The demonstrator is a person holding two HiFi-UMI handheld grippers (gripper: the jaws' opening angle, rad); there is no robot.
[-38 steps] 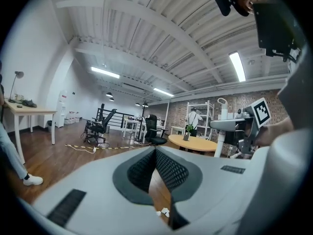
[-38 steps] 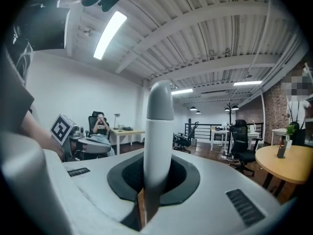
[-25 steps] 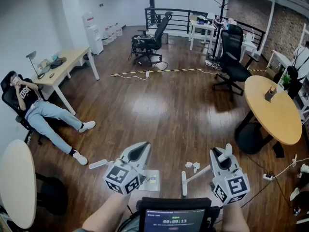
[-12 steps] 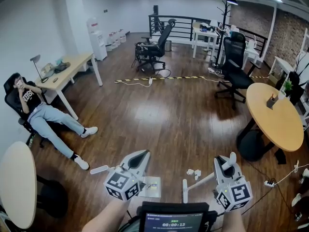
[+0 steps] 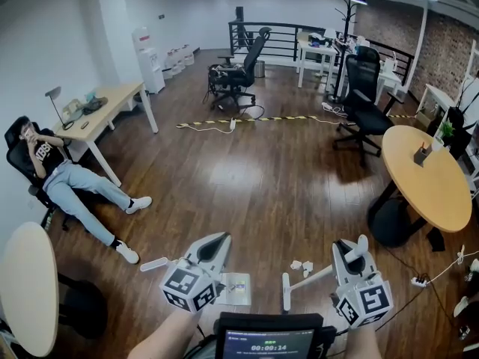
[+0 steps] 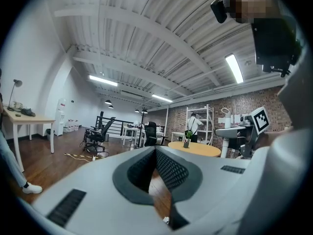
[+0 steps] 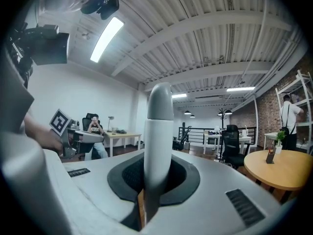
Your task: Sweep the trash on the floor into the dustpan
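Small white scraps of trash [image 5: 300,265] lie on the wood floor between my two grippers. My right gripper [image 5: 350,250] is shut on a white broom handle [image 5: 360,244], which rises between its jaws [image 7: 159,131]. The stick slants down-left to the brush head [image 5: 285,290] beside the trash. A grey dustpan [image 5: 236,289] sits low by my left gripper [image 5: 218,238], its white handle [image 5: 153,264] poking out to the left. In the left gripper view the left gripper [image 6: 156,150] is shut, with nothing visible between its pads.
A person [image 5: 71,178] sits stretched out in a chair at the left. A round wooden table [image 5: 426,174] stands at the right, another round table [image 5: 26,283] at the lower left. A power strip and cables [image 5: 416,281] lie on the floor at the right.
The head view has tipped up a little, so both grippers, the broom and the dustpan sit slightly lower in the picture. Their positions relative to each other look unchanged.
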